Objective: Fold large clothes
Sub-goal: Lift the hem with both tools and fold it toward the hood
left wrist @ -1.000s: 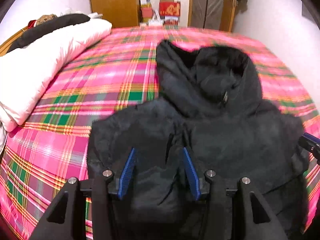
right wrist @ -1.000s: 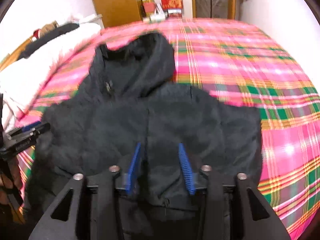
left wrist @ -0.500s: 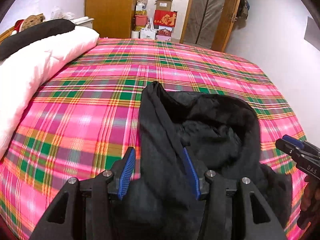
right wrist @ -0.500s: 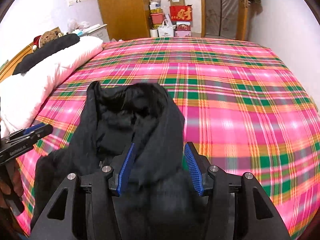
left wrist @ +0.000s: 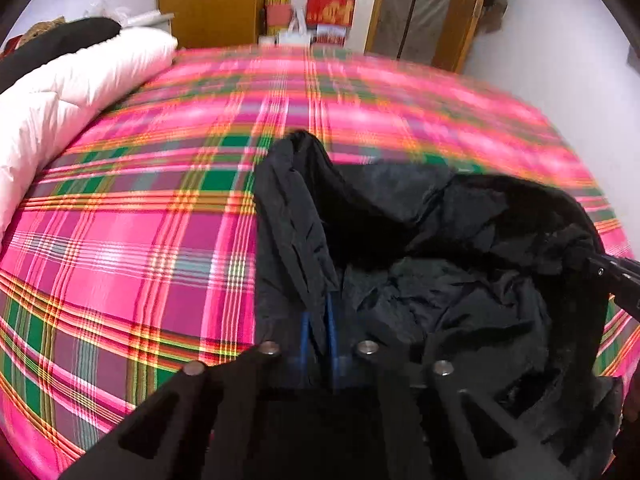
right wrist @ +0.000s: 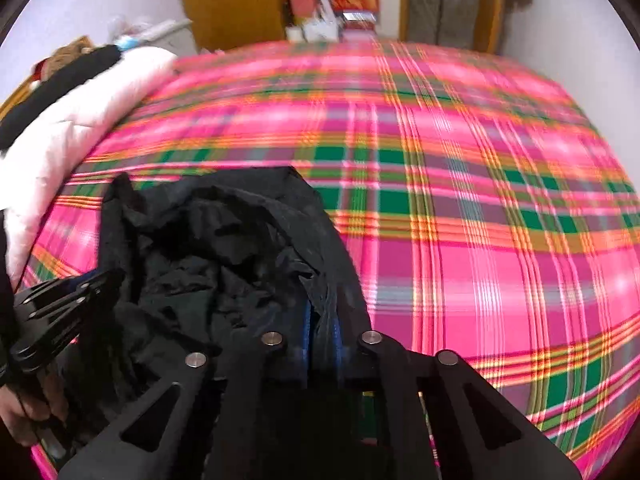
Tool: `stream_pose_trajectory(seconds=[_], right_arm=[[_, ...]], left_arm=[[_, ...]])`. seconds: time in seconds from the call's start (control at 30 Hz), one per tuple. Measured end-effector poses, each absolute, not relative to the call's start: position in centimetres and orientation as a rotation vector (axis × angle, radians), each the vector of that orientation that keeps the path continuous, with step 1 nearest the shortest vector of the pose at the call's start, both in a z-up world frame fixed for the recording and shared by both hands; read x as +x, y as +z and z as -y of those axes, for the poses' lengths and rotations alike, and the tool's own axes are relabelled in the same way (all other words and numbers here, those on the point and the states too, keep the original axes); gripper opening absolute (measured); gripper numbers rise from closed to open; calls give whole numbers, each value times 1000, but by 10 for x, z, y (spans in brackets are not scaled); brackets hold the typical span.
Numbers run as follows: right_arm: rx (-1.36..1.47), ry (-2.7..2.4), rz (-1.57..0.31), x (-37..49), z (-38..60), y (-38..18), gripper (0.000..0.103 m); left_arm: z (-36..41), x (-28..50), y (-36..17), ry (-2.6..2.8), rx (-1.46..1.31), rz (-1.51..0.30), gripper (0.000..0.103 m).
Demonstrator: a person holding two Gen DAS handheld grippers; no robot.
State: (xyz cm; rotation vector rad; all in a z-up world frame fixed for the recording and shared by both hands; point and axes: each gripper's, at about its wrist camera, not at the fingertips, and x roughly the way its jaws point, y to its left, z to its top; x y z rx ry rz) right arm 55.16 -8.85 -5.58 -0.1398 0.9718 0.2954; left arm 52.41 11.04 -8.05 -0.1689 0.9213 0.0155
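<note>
A black hooded jacket (left wrist: pixel 440 264) lies bunched on the pink plaid bed (left wrist: pixel 132 240). My left gripper (left wrist: pixel 319 320) is shut on the left edge of the jacket's hood, cloth pinched between its blue pads. My right gripper (right wrist: pixel 322 320) is shut on the right edge of the jacket (right wrist: pixel 208 256). Each gripper shows at the side of the other's view: the right one (left wrist: pixel 616 280) at the right edge, the left one (right wrist: pixel 60 304) at the lower left with a hand on it.
A white duvet (left wrist: pixel 60 100) with a dark pillow lies along the bed's left side. A wooden wardrobe (left wrist: pixel 208 0), stacked boxes (left wrist: pixel 328 12) and a doorway stand beyond the far end. A white wall (left wrist: pixel 560 80) borders the right.
Both grippers have moved forward over the jacket to its hood and closed on the cloth. They were open half a second ago. The jacket's upper part is now bunched between them.
</note>
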Motion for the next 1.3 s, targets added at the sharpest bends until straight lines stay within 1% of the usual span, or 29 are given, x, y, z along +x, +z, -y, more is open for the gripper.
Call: stream_pose_trajectory(seconds=[0.2,0.37,0.53,0.67,0.8,0.9,0.97,1.03,1.07,1.13,1.23,1.27,1.3], right_arm=[[-61,377,-838,484,101,7,7],[13,392,-793,409,120,29,7],[109,362,-859,352,139,12,7],[122,336,-937,312,152,-15,7],[152,329,-1025,290,164,-41,7],[177,311,-1071,278,177,-50,12],[214,305,-1080,269,186,-51,19],[237,299,-1075,264,194,-51,23],[246,294,-1068,261,197,-47,29],[249,303,-1043,259,197,-36,34],[237,340,-999,264,186,-19,34],[236,356,-989,267,179,-15,36],[237,380,-980,271,171,-13,38]], left_arm=[[-131,456,-23,-5,-274,-752,4],[-142,379,12,-24,-375,-668,4],[-138,309,9,-26,-401,-687,4],[-139,267,-13,-1,-440,-754,5],[-145,238,-37,49,-460,-856,6],[-147,211,-45,118,-420,-943,6],[-149,193,-46,142,-396,-969,6],[-152,177,-43,182,-367,-985,6],[-154,172,-41,195,-362,-989,6],[-159,161,-33,230,-364,-973,6],[-161,157,-16,220,-388,-899,6],[-158,162,-10,187,-393,-870,8],[-155,169,-7,159,-388,-854,13]])
